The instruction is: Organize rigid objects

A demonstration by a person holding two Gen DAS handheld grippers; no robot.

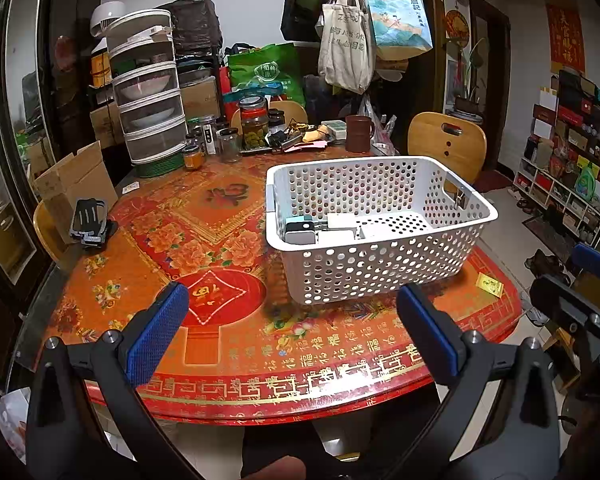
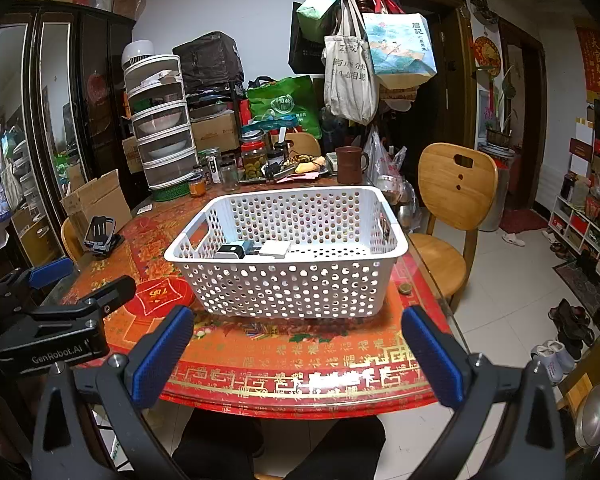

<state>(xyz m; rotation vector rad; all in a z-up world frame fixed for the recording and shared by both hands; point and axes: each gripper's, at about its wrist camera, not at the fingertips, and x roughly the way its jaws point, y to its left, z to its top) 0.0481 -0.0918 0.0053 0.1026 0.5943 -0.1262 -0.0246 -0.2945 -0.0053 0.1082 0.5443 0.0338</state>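
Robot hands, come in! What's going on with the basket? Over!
Left gripper open, empty. Right gripper open, empty. White basket on table, small boxes inside. Path clear.

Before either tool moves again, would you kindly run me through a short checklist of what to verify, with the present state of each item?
1. Left tool open and empty: ok, pads wide apart, nothing between them.
2. Right tool open and empty: ok, same.
3. White basket upright on the table: ok, resting flat with its rim level.
4. Space left in the basket: ok, a few small white and dark boxes lie at one end; the rest of the floor is bare.
5. Next object to collect: cannot tell; the black phone stand sits loose near the far left edge.
6. Tools clear of each other: ok, they are apart above the near edge.
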